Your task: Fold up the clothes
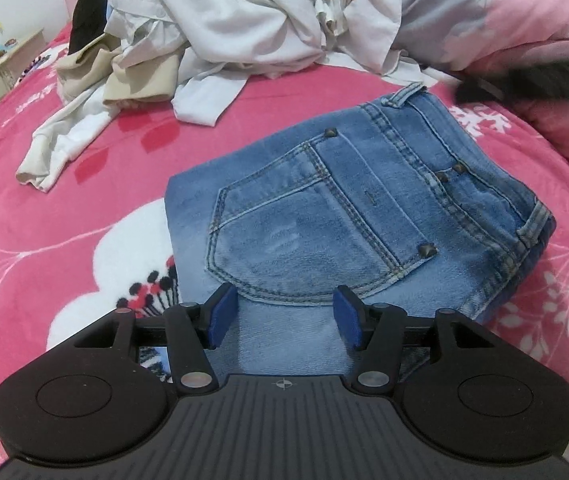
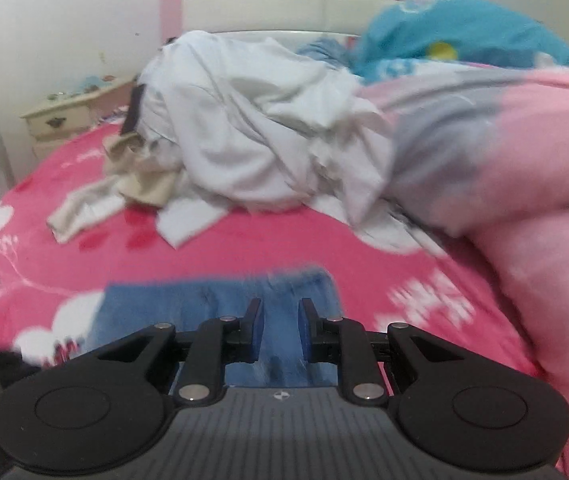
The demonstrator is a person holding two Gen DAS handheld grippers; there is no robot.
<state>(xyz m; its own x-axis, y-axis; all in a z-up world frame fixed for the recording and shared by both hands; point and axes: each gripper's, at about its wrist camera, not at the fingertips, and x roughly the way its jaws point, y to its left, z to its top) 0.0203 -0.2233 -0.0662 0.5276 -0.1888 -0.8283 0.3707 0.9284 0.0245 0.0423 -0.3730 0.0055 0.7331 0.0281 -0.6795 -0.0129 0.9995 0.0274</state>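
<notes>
I am hovering my left gripper (image 1: 285,316) and right gripper (image 2: 281,330), both with jaws released and grasping nothing, over folded jeans (image 1: 364,216) lying on the pink bed (image 1: 84,168). Beyond the jeans, a heap of white clothes (image 1: 252,20) is waiting. I should be lifting clear gently, leaving the fold undisturbed.

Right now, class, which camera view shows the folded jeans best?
The left wrist view: the folded jeans lie sharp and almost whole, with pocket, rivets and waistband visible. The right wrist view shows only a blurred blue strip of them behind the claw.
</notes>
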